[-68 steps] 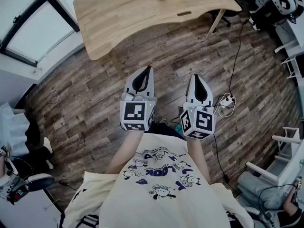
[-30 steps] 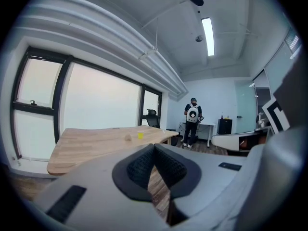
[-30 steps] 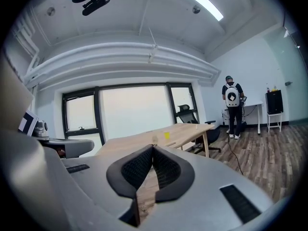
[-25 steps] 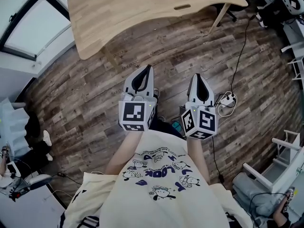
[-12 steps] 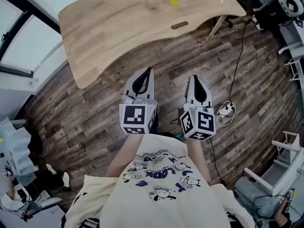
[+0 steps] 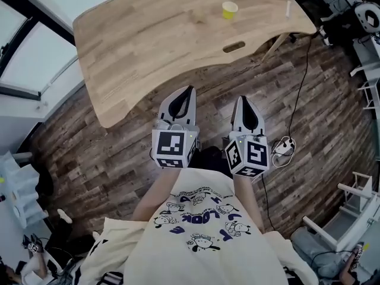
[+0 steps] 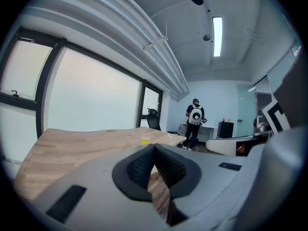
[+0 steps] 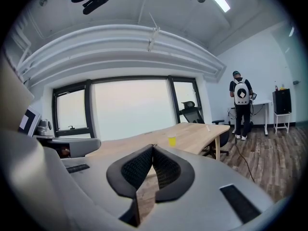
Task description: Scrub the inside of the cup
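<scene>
The fingers (image 7: 138,166) of the left gripper (image 7: 154,146) are pressed together, pad against pad, and nothing is held between them. The same is seen at the right gripper (image 8: 153,147), whose ribbed pads meet at the tips with nothing pinched. The two grippers are held side by side in front of the person's chest, roughly level and pointed toward the worktop (image 6: 148,40). They are over the plank floor (image 6: 113,141), short of the worktop's near edge. No scrubbing tool is carried by either.

The cup (image 6: 229,9), small and yellow, is stood upright on the far part of the worktop, toward its right end and well apart from both grippers. In each gripper view it is seen just above the closed tips. A thin pale object (image 6: 288,8) is laid near the worktop's right edge; whether it is a brush cannot be told at this size.

The step in hand is judged to be the approach to the worktop, since nothing has been grasped and the cup is untouched. For the next move, the distance to the cup would have to be closed and the fingers spread before anything can be taken. One gripper would probably be needed to steady the cup, which looks light and easily tipped. The other would be needed to pick up whatever serves for scrubbing and bring it inside the rim. A power strip (image 6: 284,145) with its cable lies on the floor to the right and should be stepped around.
</scene>
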Tool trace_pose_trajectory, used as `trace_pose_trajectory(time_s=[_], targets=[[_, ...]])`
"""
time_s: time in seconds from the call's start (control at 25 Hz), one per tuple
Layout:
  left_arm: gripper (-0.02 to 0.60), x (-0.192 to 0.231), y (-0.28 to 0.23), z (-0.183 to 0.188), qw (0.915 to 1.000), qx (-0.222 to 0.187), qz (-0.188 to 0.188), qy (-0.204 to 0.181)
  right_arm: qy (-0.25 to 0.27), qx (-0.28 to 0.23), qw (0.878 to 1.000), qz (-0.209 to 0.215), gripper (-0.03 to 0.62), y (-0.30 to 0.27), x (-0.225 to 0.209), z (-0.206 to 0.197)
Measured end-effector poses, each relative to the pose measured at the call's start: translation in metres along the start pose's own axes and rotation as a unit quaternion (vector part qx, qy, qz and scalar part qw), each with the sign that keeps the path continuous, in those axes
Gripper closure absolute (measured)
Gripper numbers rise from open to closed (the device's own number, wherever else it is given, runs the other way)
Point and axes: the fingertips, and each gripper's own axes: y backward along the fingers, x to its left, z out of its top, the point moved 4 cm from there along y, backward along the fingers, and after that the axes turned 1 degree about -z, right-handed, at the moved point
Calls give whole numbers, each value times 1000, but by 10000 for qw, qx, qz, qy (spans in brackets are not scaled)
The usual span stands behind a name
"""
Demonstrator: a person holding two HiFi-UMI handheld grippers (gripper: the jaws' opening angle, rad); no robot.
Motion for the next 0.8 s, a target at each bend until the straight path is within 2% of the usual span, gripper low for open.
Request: trace_pose_trajectory(time_s=[0.48,0.8], targets=[[561,19,-28,1,9997,20,199,153,90,114,9999,11,569,-33,-9,5],[561,21,-72,6,9994,65,311,165,64,183,9998,77,569,-70,-33,13]])
